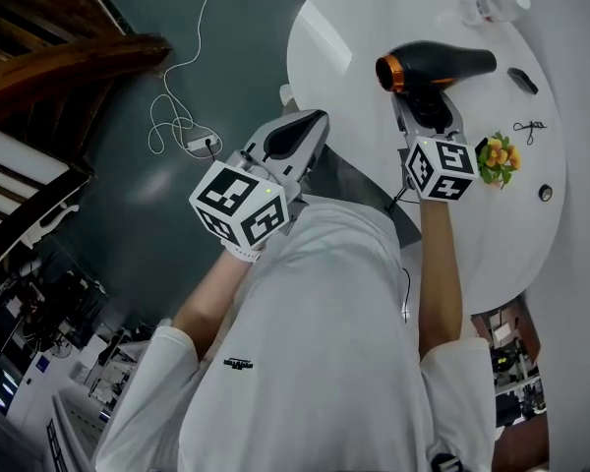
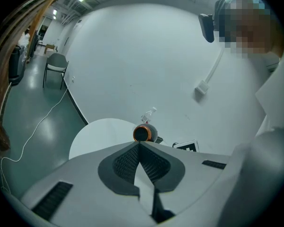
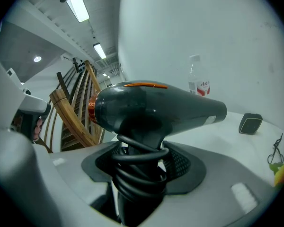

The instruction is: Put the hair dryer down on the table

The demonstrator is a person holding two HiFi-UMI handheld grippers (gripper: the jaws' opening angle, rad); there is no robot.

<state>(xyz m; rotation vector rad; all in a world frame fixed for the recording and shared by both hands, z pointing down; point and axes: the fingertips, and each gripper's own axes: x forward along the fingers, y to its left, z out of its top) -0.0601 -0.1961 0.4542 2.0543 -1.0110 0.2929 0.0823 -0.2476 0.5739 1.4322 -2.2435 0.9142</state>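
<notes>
A black hair dryer [image 1: 438, 67] with an orange ring at its rear hangs above the white round table [image 1: 354, 28]. My right gripper [image 1: 428, 111] is shut on its handle. In the right gripper view the hair dryer [image 3: 156, 108] lies crosswise, and its cord is coiled round the handle between the pads of the right gripper [image 3: 142, 162]. My left gripper [image 1: 310, 126] is held off the table's near edge, shut with nothing in it. In the left gripper view its closed tips [image 2: 139, 145] point toward the hair dryer [image 2: 144, 133] and the table [image 2: 94, 136].
On the table are a water bottle [image 1: 497, 6], a small black object [image 1: 522, 81], a thin dark scissor-like item [image 1: 529, 128], a yellow flower sprig [image 1: 499, 157] and a small round piece [image 1: 545, 193]. A power strip with a white cable [image 1: 202, 144] lies on the floor. A wooden structure [image 1: 69, 62] stands at the left.
</notes>
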